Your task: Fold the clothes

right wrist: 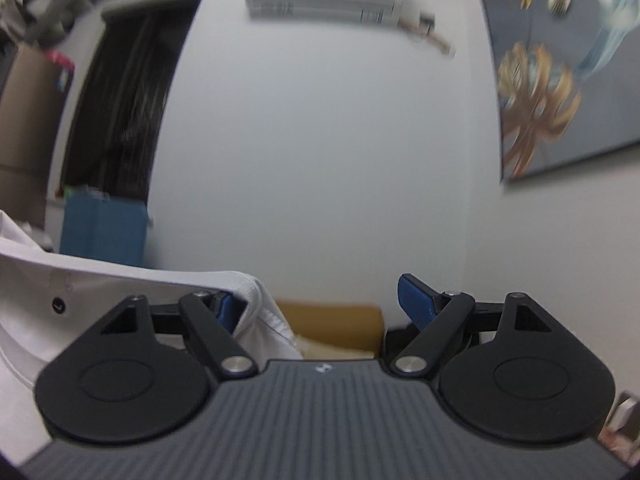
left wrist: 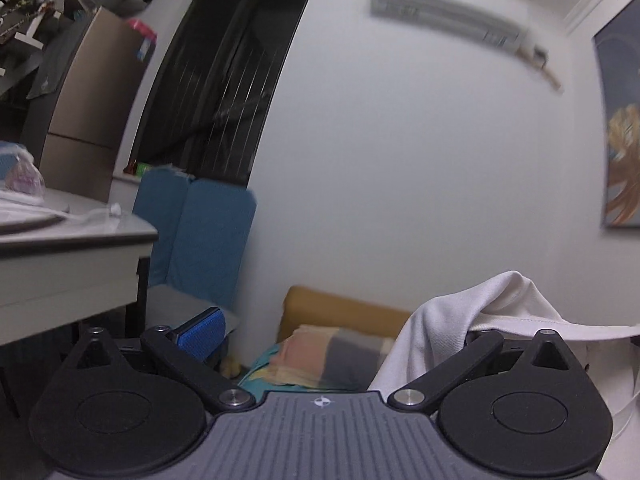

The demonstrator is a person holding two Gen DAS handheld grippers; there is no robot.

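Note:
A white garment (left wrist: 472, 320) hangs over the right finger of my left gripper (left wrist: 340, 340), hiding that pad; the left blue pad (left wrist: 200, 334) is bare and far from it, so the jaws stand wide open. In the right wrist view the same white garment (right wrist: 80, 292) drapes over the left finger of my right gripper (right wrist: 320, 308); its left blue pad (right wrist: 227, 312) peeks out beside the cloth and the right blue pad (right wrist: 416, 300) is bare. Both grippers point up at the wall.
A grey table (left wrist: 76, 240) with white items stands at the left. Blue cushions (left wrist: 200, 240) lean by a dark barred window (left wrist: 224, 92). A tan bed headboard (left wrist: 340, 312) and striped bedding (left wrist: 320, 360) lie below. An air conditioner (right wrist: 324, 0) and a painting (right wrist: 560, 72) hang on the wall.

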